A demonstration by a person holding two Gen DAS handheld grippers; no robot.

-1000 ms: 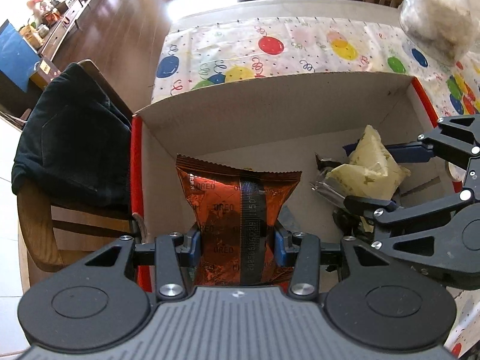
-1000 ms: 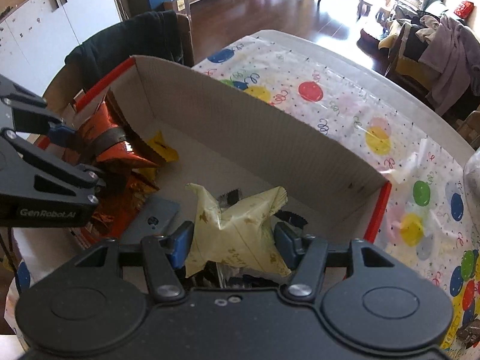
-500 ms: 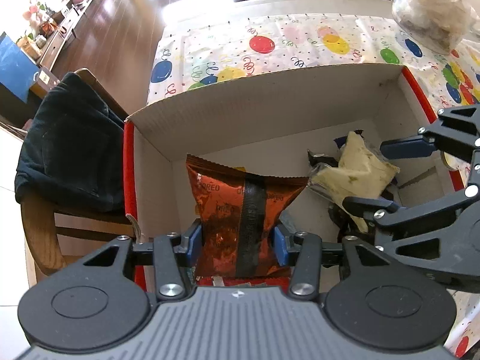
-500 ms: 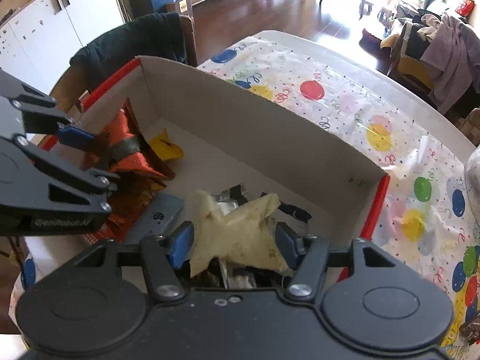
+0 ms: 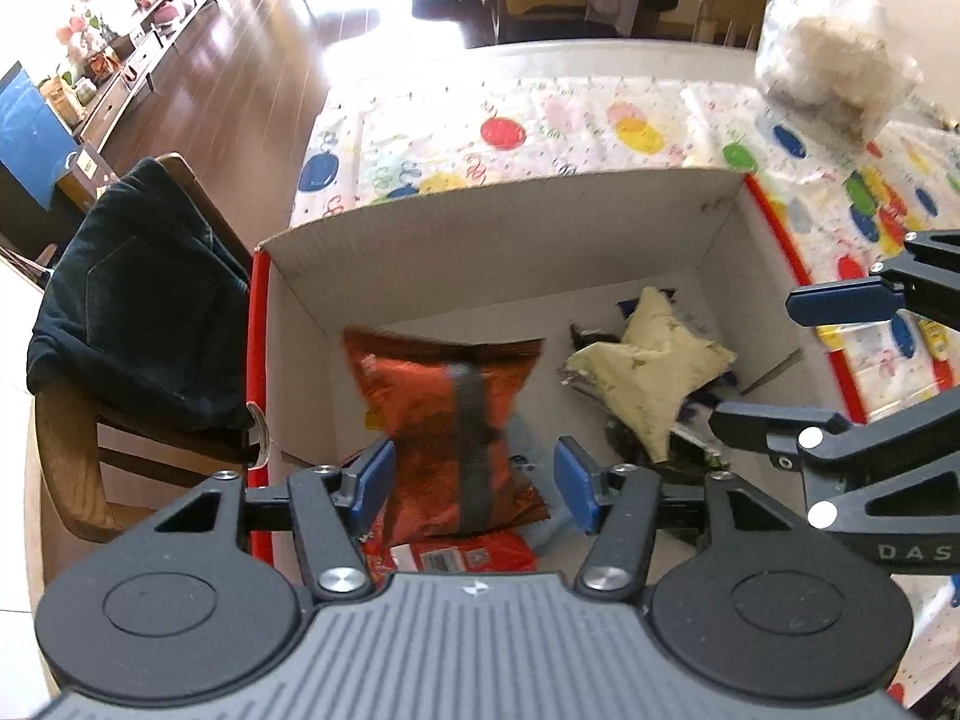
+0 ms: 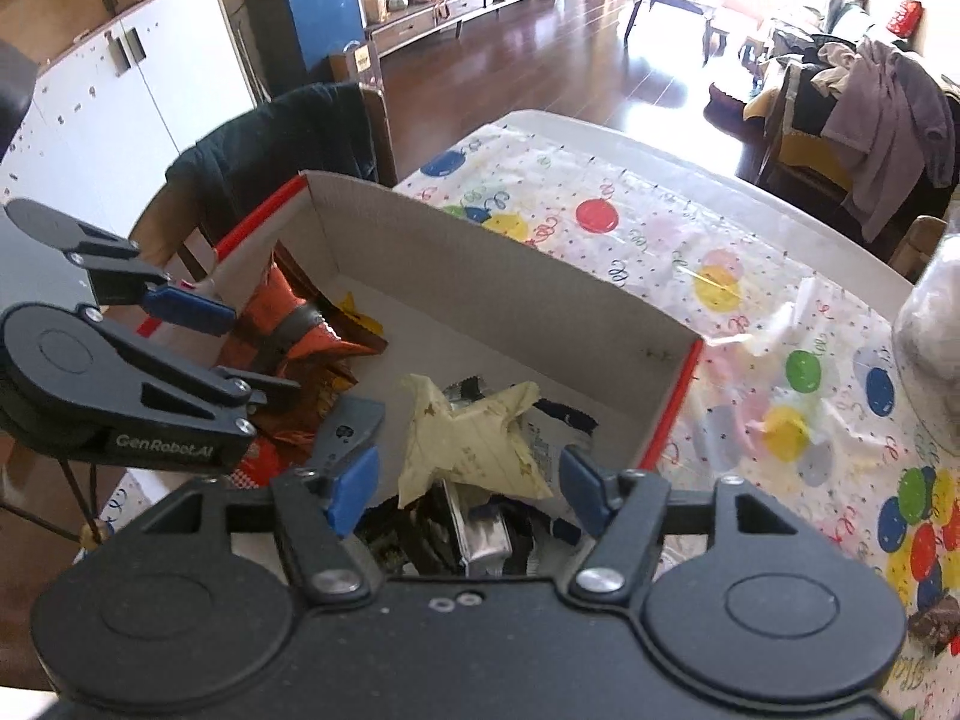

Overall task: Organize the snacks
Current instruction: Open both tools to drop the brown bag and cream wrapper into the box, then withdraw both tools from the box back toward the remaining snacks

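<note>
left wrist view: both claws tilt steeply down over the box (image 5: 480, 222), jaws opening, orange packet (image 5: 456, 426) and cream packet (image 6: 468, 438) unpressed.

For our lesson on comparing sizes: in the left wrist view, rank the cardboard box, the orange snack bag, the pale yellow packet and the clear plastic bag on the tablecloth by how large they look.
1. cardboard box
2. orange snack bag
3. and 4. pale yellow packet and clear plastic bag: look about alike; the bag lies farther away, so I leave them unranked.

"GenRobot.AI" – on left gripper (image 6: 264, 354), "DAS" – cut off, on right gripper (image 5: 804, 360)
</note>
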